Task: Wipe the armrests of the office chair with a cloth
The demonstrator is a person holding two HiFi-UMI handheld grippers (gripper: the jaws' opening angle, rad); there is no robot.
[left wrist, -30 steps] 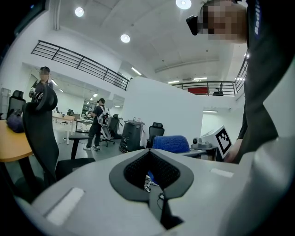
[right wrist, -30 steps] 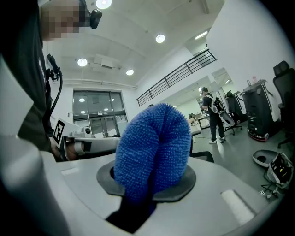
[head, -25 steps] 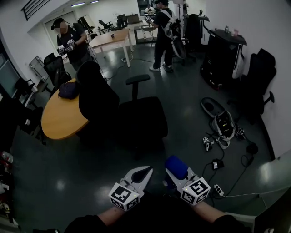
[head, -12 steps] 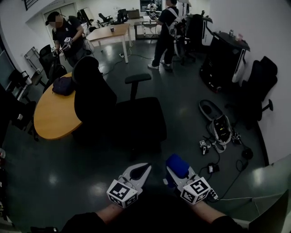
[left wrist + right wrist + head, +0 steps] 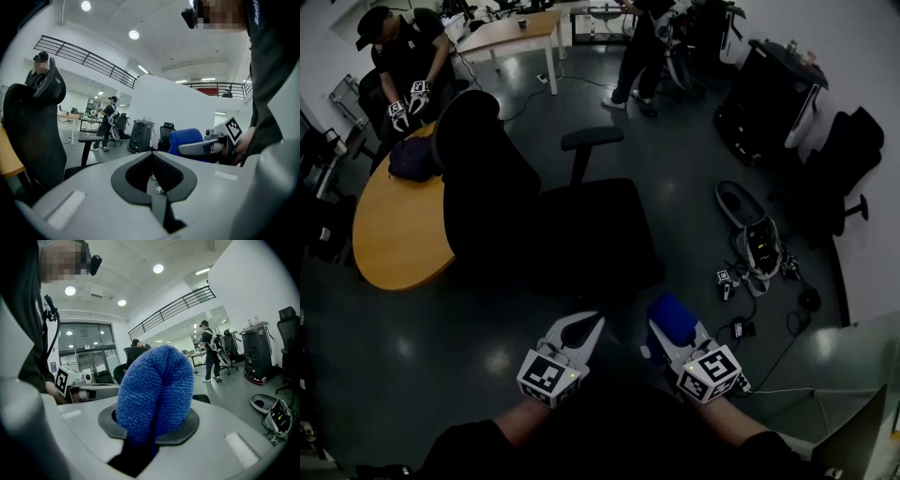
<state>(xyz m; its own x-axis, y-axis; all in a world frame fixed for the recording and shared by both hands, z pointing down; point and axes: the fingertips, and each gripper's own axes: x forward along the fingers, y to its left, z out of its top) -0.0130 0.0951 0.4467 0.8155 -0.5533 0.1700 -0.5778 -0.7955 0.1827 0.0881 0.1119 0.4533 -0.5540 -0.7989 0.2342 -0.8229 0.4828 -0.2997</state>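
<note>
I hold my left gripper (image 5: 581, 328) and my right gripper (image 5: 673, 330) side by side over the floor (image 5: 487, 366), close to my body and just short of the near edge of the seat of the office chair (image 5: 581, 234). The left gripper's fingers (image 5: 93, 197) are closed on each other. In the left gripper view their dark pads meet along a line below a small diamond-shaped gap, and nothing sits in that gap. The right gripper's fingers (image 5: 225, 441) are clamped on the blue cloth (image 5: 154, 390). The cloth is folded into a rounded bulge that stands out past the fingertips, and in the head view it hangs over the floor, near the chair seat but apart from it. The chair is black, with its tall backrest on the left side of the seat. One armrest (image 5: 592, 139) shows at the far side of the seat on an upright post, well apart from the cloth and from both grippers. A round wooden tabletop (image 5: 389, 234) stands just behind the backrest, and a dark bag (image 5: 411, 157) lies at its far edge. A person (image 5: 403, 56) in dark clothing stands beyond that edge. To the right of the chair, a backpack (image 5: 761, 246) lies on the floor among cables.
</note>
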